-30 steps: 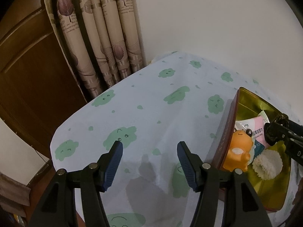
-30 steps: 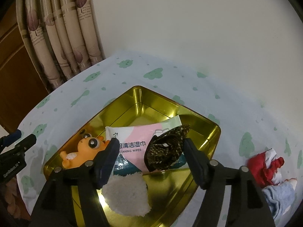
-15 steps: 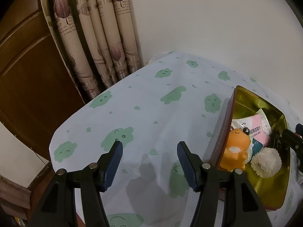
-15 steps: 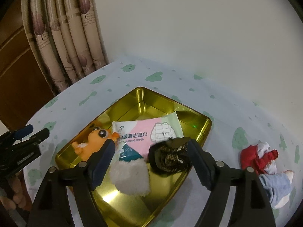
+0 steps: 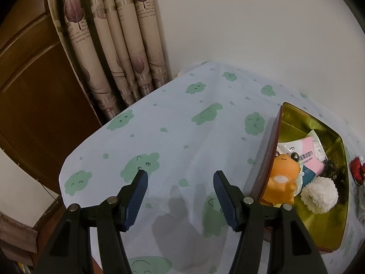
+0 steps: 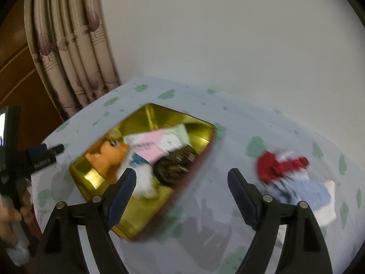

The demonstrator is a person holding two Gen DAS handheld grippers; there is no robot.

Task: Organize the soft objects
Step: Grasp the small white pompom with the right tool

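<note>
A gold tin tray (image 5: 314, 123) (image 6: 159, 114) on the cloud-print tablecloth holds an orange plush toy (image 5: 282, 178) (image 6: 107, 157), a white pom-pom (image 5: 319, 194) (image 6: 143, 182), a pink wipes pack (image 5: 308, 150) (image 6: 150, 146) and a dark brown scrunchie (image 5: 332, 171) (image 6: 175, 164). My right gripper (image 6: 182, 173) hovers over the tray's right rim; its jaws are opening with nothing between them. A red and white soft item (image 6: 278, 164) (image 5: 357, 169) lies with a pale blue one (image 6: 301, 189) right of the tray. My left gripper (image 5: 180, 175) stands open and empty over bare cloth left of the tray.
Beige curtains (image 5: 118, 45) and a brown wooden door (image 5: 34, 91) stand beyond the table's far left corner. A white wall (image 6: 228, 34) backs the table. The table edge (image 5: 68, 159) falls away on the left. The right wrist view is motion-blurred.
The right gripper let the dark scrunchie go into the tray, spread its jaws and swung right towards the red and blue items. The left gripper stayed where it was.
</note>
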